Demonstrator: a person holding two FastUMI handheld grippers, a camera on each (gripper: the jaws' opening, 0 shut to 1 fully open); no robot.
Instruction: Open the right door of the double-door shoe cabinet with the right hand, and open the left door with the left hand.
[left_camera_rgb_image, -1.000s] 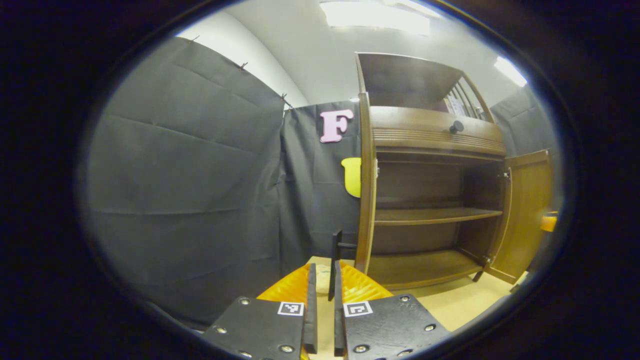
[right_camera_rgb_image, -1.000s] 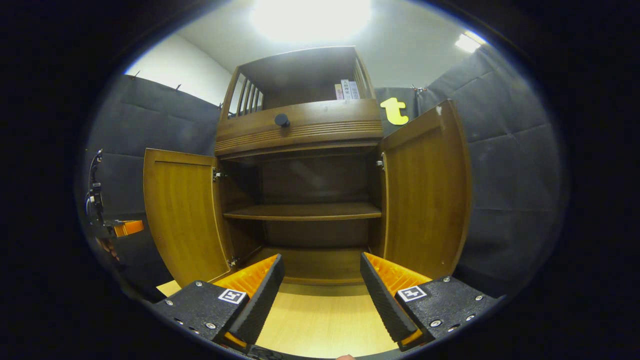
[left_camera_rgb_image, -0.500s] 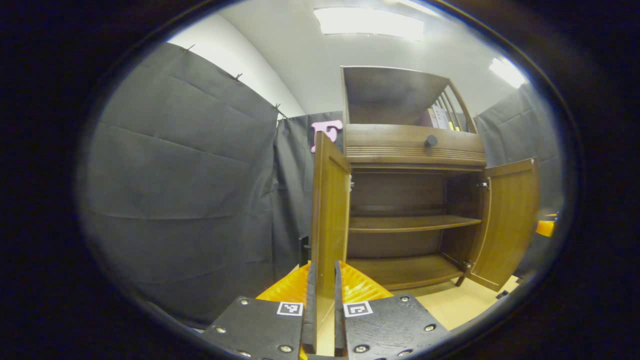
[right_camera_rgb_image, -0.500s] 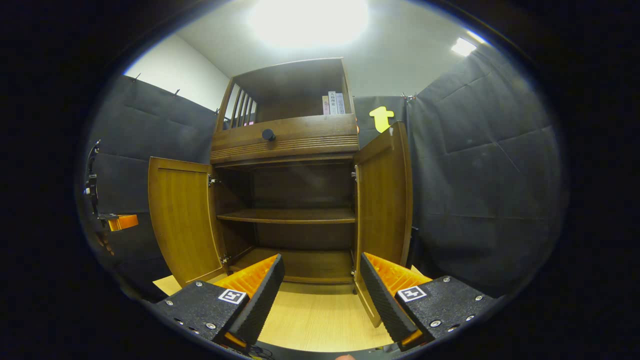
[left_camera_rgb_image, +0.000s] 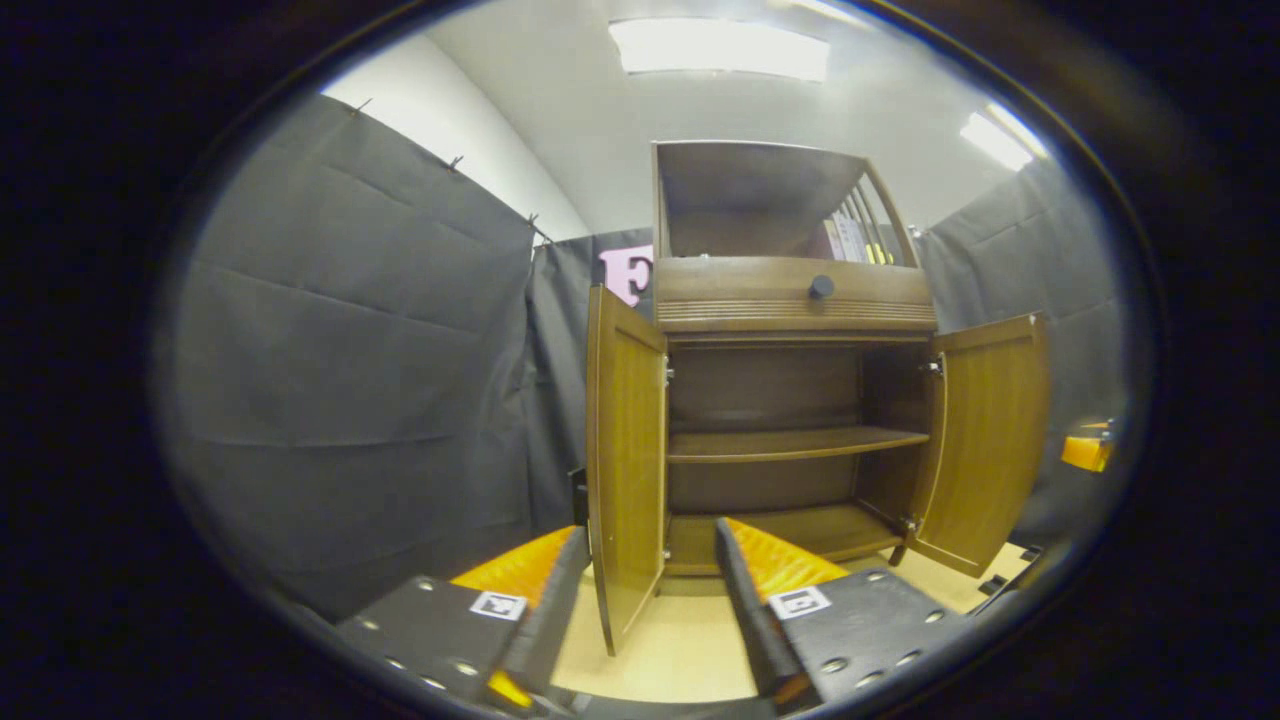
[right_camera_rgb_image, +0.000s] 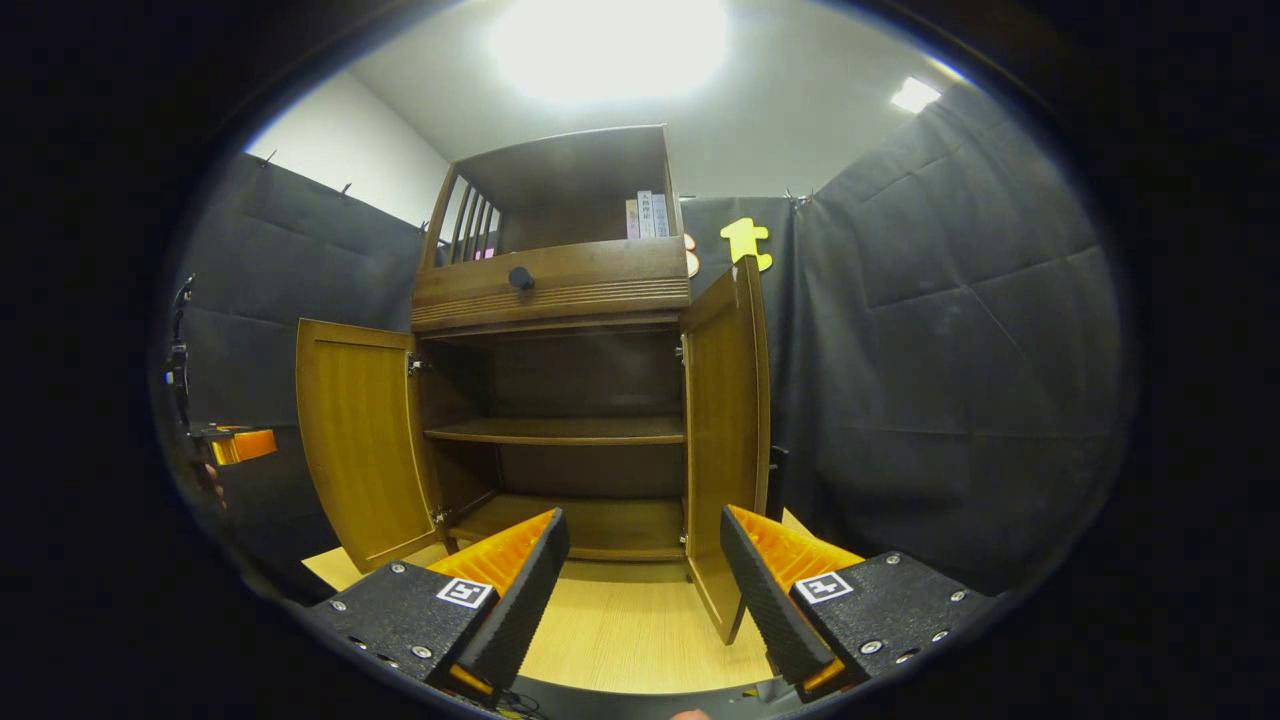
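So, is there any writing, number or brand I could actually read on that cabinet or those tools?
Books on the cabinet top shelf: spine print too small to read.
Square markers on the right gripper: black-and-white patterns, no words.
Cabinet wood: none.

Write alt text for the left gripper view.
A wooden shoe cabinet stands with both doors swung open, the left door nearly edge-on and the right door angled outward, baring two empty shelves. The open left claw sits low in front, holding nothing.
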